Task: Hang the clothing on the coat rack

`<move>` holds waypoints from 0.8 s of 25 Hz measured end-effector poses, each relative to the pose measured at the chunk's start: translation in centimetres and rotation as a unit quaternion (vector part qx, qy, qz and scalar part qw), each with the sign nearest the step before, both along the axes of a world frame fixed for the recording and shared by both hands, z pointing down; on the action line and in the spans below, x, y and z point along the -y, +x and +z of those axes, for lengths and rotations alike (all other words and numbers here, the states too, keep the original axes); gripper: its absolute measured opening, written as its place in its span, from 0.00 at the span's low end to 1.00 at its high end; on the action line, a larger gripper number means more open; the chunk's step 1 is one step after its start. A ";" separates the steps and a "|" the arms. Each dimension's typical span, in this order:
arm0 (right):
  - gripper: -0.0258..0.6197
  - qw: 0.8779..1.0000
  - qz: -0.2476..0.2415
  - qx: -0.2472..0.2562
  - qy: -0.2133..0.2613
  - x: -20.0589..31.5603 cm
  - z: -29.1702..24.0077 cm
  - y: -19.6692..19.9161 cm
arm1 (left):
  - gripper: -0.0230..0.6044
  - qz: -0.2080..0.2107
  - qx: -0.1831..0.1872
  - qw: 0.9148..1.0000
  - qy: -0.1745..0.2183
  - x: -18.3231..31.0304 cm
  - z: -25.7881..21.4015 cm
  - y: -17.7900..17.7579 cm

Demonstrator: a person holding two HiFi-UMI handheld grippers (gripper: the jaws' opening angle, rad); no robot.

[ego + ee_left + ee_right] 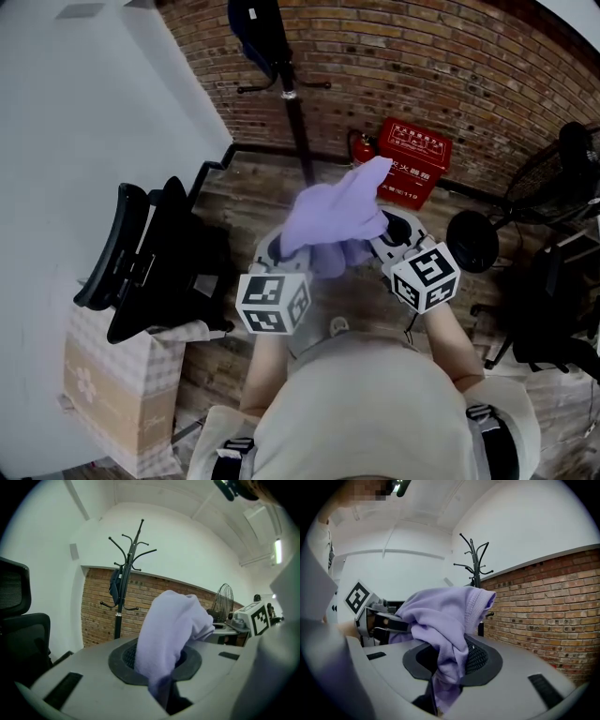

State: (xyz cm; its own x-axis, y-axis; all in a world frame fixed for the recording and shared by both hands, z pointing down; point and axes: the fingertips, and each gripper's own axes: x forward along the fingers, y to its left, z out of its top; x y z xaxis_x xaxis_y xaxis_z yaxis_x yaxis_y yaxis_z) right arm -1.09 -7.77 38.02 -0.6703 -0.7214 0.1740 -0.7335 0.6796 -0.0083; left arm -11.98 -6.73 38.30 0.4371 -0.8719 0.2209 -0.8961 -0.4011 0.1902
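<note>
A lilac garment (337, 223) is bunched between both grippers, held up in front of the person. My left gripper (270, 251) is shut on the garment (164, 639), whose cloth rises out of its jaws. My right gripper (394, 232) is also shut on the garment (445, 634), a ribbed hem showing at the top. The black coat rack (292, 94) stands ahead against the brick wall, a dark item hanging on it (255, 33). Its hooks show in the left gripper view (129, 555) and in the right gripper view (474, 559).
A black office chair (155, 262) stands at the left, beside a cardboard box (117, 394). A red box (411, 159) sits by the wall right of the rack. A fan (553, 178) and dark equipment stand at the right. Wooden floor lies between me and the rack.
</note>
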 end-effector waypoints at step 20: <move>0.18 0.999 0.026 -0.017 0.022 11.3 -1.4 -0.2 | 0.12 0.033 0.021 0.999 0.013 11.4 -1.2 -0.4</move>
State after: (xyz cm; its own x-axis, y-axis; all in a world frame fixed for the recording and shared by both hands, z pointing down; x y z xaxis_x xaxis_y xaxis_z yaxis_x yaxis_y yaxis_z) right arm -1.32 -19.02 36.61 -0.6260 -0.7625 0.1638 -0.7673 0.6397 0.0456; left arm -12.33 -18.13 37.06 0.4839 -0.8475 0.2184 -0.8749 -0.4630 0.1418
